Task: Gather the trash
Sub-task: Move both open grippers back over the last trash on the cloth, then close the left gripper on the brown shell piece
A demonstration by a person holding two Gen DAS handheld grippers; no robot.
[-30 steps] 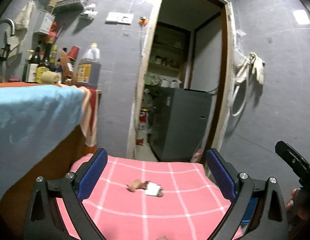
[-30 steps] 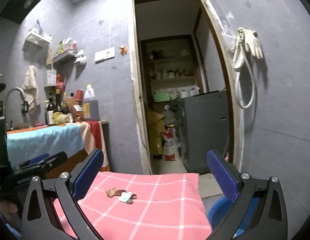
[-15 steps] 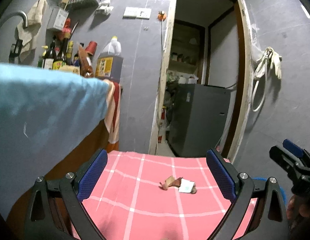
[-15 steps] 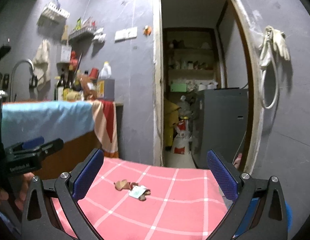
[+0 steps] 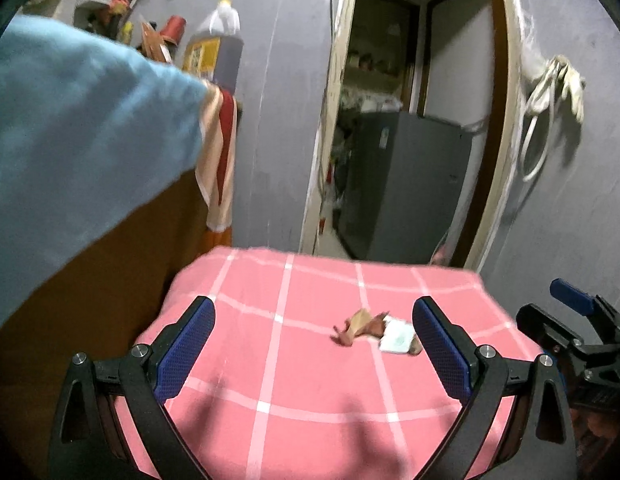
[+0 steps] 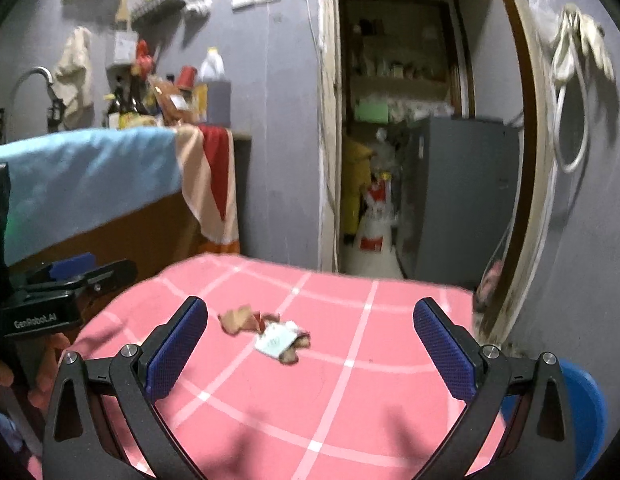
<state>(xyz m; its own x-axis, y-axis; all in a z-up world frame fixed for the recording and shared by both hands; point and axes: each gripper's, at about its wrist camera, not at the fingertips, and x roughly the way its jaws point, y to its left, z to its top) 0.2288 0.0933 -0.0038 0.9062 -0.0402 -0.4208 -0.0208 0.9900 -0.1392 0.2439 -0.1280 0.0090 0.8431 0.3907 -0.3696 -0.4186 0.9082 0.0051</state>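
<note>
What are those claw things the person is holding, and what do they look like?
Two matching hand-held grippers. The left gripper and the right gripper each have black angular arms with silver bolts and two fingers faced with textured blue pads. White lettering, "GenRobot.AI", marks the left one's body.

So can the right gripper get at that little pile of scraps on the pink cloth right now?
Probably yes. The right gripper is open, the scraps lie in plain view between its fingers further along the pink cloth, and nothing stands between them.
</note>
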